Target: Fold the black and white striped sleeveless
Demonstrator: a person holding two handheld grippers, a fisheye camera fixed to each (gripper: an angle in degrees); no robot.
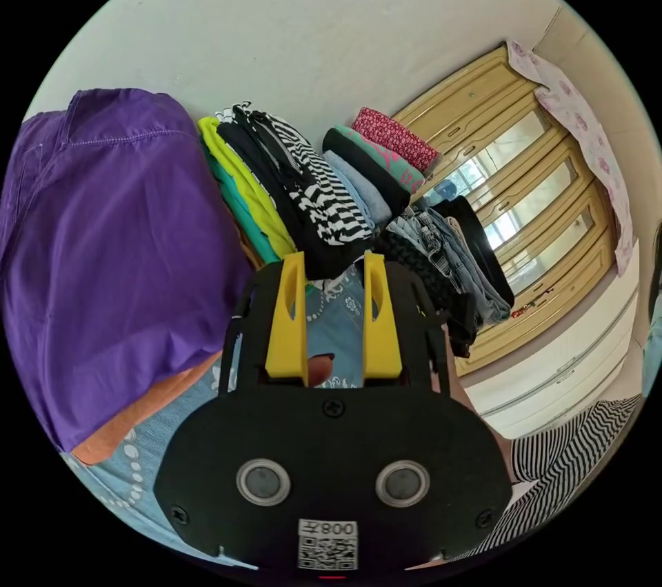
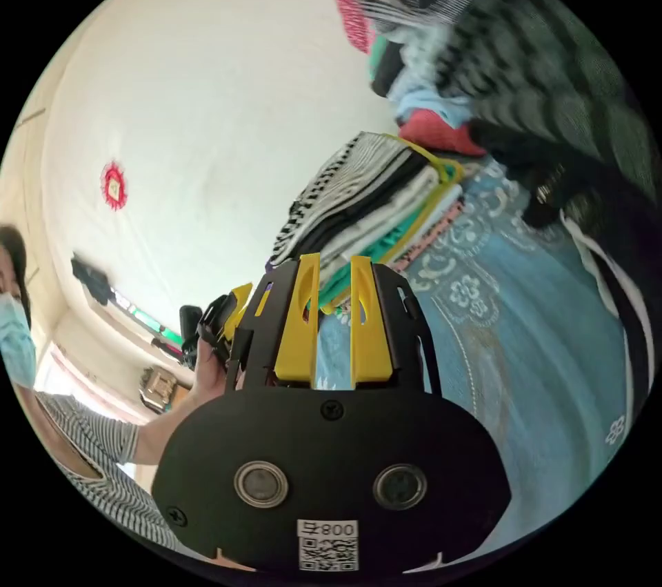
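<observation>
Two grippers, both empty: your left gripper (image 1: pixel 334 270) hangs with its yellow jaws parted over the blue patterned bedspread (image 1: pixel 331 325), nothing between them, and your right gripper (image 2: pixel 329 273) is likewise parted and holds nothing. In the right gripper view your other hand (image 2: pixel 207 366) comes in from the side with the second tool. Straight past the tips of the left gripper, just beyond the jaws, stands a row of folded clothes on edge, and the black and white striped sleeveless (image 1: pixel 310 194) sits on top of that stack, its long side running away from you toward the wall (image 1: pixel 296 35). A yellow-green garment (image 1: pixel 241 194) lies beside it, and a purple garment (image 1: pixel 117 249) over an orange one fills the near side. In the right gripper view the same stack (image 2: pixel 372 207) lies ahead of the jaws with the striped piece uppermost. By this reading, the left gripper is nearer and better lined up to take the striped edge. Farther off stand a second pile of denim (image 1: pixel 448 249) and a wooden cabinet (image 1: pixel 524 201).
</observation>
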